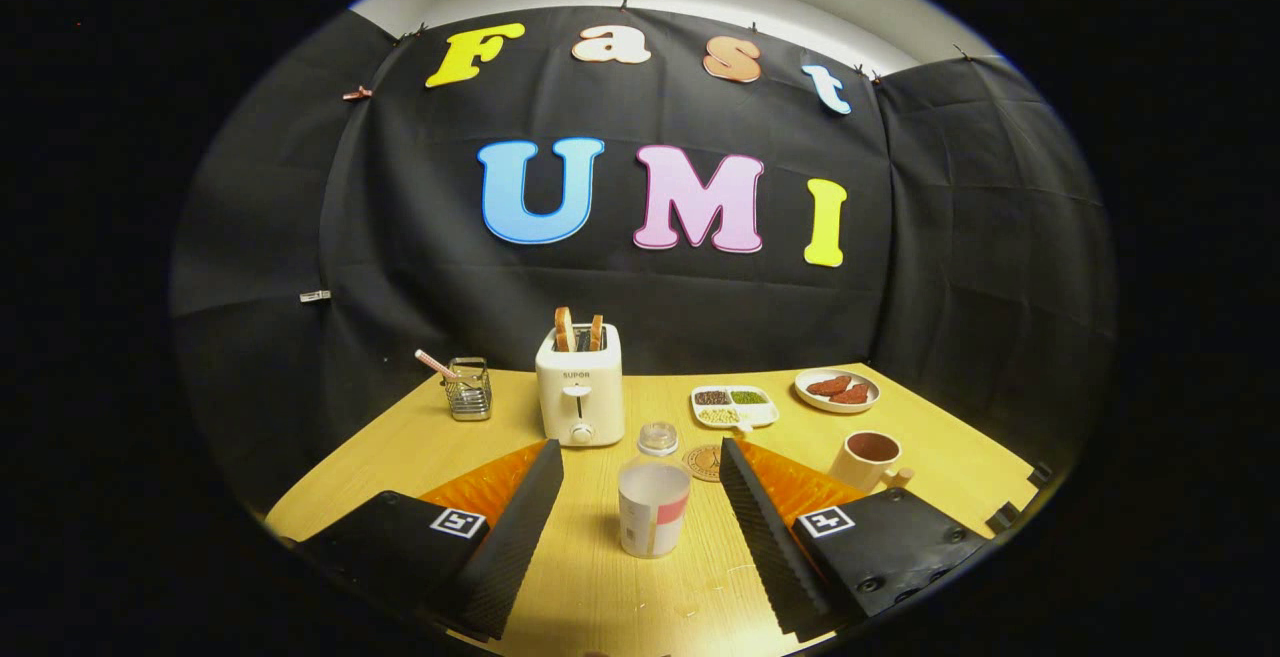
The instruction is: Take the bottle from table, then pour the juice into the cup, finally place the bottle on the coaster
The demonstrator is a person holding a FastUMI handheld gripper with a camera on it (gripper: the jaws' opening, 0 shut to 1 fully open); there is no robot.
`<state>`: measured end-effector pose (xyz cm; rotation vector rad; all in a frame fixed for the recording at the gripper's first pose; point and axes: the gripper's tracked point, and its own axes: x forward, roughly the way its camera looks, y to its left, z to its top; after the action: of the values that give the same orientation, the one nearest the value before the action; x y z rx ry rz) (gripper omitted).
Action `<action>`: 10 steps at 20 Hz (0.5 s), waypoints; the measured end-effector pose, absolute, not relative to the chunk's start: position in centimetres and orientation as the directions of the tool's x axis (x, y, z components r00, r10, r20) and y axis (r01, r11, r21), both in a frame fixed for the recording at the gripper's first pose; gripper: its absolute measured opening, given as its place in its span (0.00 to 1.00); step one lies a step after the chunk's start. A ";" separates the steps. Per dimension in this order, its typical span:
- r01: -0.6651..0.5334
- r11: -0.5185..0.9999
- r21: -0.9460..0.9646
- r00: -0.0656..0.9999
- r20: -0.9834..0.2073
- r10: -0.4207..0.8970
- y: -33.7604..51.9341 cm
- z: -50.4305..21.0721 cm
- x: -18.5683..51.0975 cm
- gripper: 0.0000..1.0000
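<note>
Two black gripper fingers sit wide apart and hold nothing. Between them stands the bottle on the yellow table, touching neither finger. Just behind the bottle lies the round coaster. The cup stands beyond the right-hand finger. A white toaster with bread waits farther back.

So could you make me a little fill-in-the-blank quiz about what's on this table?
1. The clear plastic bottle stands upright between the open ___.
2. Two bread slices stick out of the white ___.
3. The round cork coaster lies just ___ the bottle.
4. The beige mug stands in front of the plate of ___.

Missing words: jaws; toaster; behind; sausages

The gripper holds nothing.
</note>
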<state>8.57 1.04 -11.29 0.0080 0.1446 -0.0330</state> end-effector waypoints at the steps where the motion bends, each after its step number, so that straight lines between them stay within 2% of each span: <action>1: 0.038 0.999 0.006 0.988 -0.150 -0.037 1.0 -12.1 9.1 0.97; 10: 0.050 0.999 -0.003 0.976 -0.214 -0.049 0.7 -18.8 12.1 0.97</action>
<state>12.13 0.66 -18.79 0.0026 0.2155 -0.0500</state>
